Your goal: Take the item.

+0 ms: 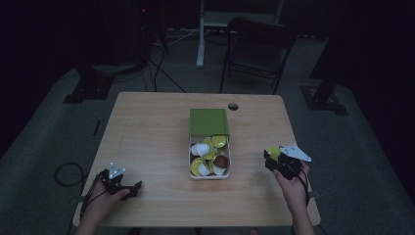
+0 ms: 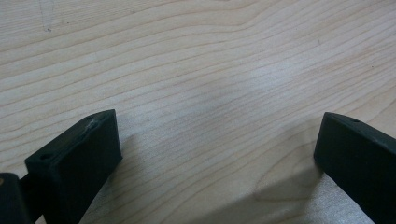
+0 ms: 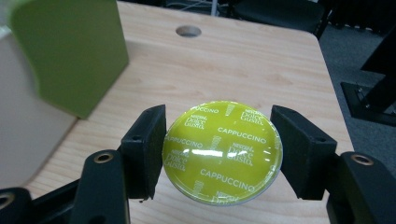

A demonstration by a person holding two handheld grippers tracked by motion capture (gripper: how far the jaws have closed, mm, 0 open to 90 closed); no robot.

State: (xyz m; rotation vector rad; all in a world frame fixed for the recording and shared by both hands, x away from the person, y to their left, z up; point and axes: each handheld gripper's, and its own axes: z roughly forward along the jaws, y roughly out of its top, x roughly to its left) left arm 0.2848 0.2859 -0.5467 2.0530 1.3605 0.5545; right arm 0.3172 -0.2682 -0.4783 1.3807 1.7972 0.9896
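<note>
Capsule (image 3: 222, 151) is pinched by its rim in the right gripper (image 3: 219, 149), right of the box (image 1: 209, 147). It should be kept level and lowered gently onto the worktop (image 1: 147, 137). The left gripper (image 2: 219, 154) is spread, empty.

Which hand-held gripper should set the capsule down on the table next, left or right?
Right. The right hand-held gripper is already shut on the yellow-green capsule, over bare table right of the box. The left hand-held gripper is open, empty, at the table's near-left.

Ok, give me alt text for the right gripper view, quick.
The right hand-held gripper is shut on a yellow-green capsule whose foil lid reads "Cappuccino", one black jaw on each side of it. Behind it lie the wooden table, its round cable hole and a green box at left.
</note>
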